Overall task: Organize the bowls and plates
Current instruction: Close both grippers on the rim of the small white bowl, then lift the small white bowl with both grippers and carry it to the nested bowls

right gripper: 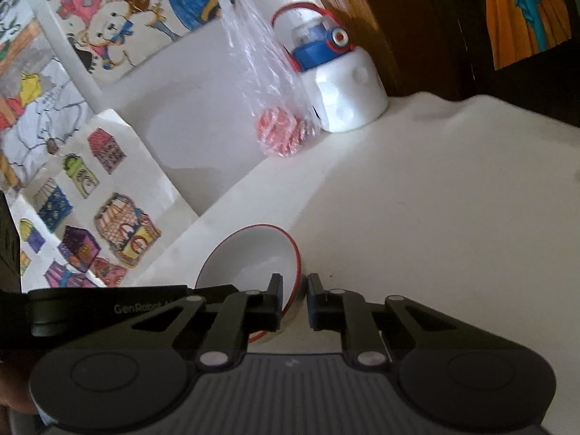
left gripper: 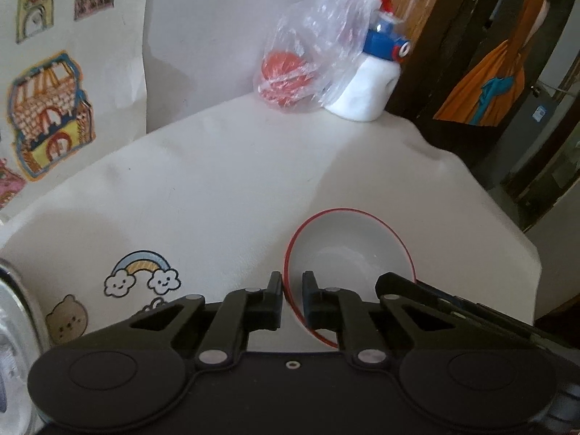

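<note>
A white bowl [left gripper: 351, 250] with a thin red rim is near the front of the white-covered table [left gripper: 217, 188]. My left gripper [left gripper: 291, 279] has its two black fingers on either side of the bowl's left rim, nearly closed on it. In the right wrist view the same bowl [right gripper: 250, 257] looks tilted, its foot showing below. My right gripper [right gripper: 294, 281] pinches the bowl's right rim in the same way. Each gripper's body shows at the edge of the other's view. No plates are in view.
At the back stand a clear plastic bag with red round things [left gripper: 290, 76] and a white bottle with a blue lid [left gripper: 366, 87]. A shiny metal object [left gripper: 14, 326] sits at the left edge. The table drops off on the right [left gripper: 522, 239]. Drawings cover the wall.
</note>
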### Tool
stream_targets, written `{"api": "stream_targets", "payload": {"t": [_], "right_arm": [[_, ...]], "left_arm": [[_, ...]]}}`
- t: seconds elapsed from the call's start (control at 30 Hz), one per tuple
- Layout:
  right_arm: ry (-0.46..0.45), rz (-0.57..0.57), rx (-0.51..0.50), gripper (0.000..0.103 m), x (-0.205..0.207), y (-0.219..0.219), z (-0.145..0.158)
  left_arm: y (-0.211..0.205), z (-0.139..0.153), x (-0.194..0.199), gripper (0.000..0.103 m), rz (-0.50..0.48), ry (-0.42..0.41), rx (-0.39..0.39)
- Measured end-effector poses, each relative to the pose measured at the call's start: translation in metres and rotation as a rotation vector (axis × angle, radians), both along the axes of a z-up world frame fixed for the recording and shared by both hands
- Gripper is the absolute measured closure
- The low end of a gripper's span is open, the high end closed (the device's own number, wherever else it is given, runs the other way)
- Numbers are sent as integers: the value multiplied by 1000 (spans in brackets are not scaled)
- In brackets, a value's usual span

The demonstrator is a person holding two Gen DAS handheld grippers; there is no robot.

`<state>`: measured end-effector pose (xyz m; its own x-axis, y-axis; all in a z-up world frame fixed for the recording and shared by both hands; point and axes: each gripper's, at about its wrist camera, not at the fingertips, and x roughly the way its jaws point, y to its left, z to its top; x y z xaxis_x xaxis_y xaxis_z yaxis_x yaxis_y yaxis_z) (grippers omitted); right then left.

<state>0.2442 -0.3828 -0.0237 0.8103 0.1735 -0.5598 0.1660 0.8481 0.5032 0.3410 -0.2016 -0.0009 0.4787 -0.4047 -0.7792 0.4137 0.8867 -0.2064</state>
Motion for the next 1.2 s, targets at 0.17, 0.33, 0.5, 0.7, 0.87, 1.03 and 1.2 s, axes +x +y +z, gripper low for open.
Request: {"api": "stream_targets", "payload": {"t": [0.17,0.33,0.5,0.7,0.87,1.03,1.2], "right_arm": [[-38,7,-8,88,-22,10,23],[-73,38,-14,88,-44,26,47],[-104,75,-43,88,-66,51,67],[-124,117,-71,88,-92,85,85],[-108,146,-70,88,-111,105,89],[-100,188,-85,88,-132,124,90],[-89,227,-112,87,-146,143,87]], "left_arm": [[12,25,-22,92,0,-36,-13],[36,49,-49,92,12,-70,-35],[64,68,-80,92,36,-106,-42],[99,84,-114,92,64,-130,-45],[122,88,-140,92,83,-138,-49],[145,85,-167,92,94,-142,-53],[163,76,-184,92,104,-126,-47]]}}
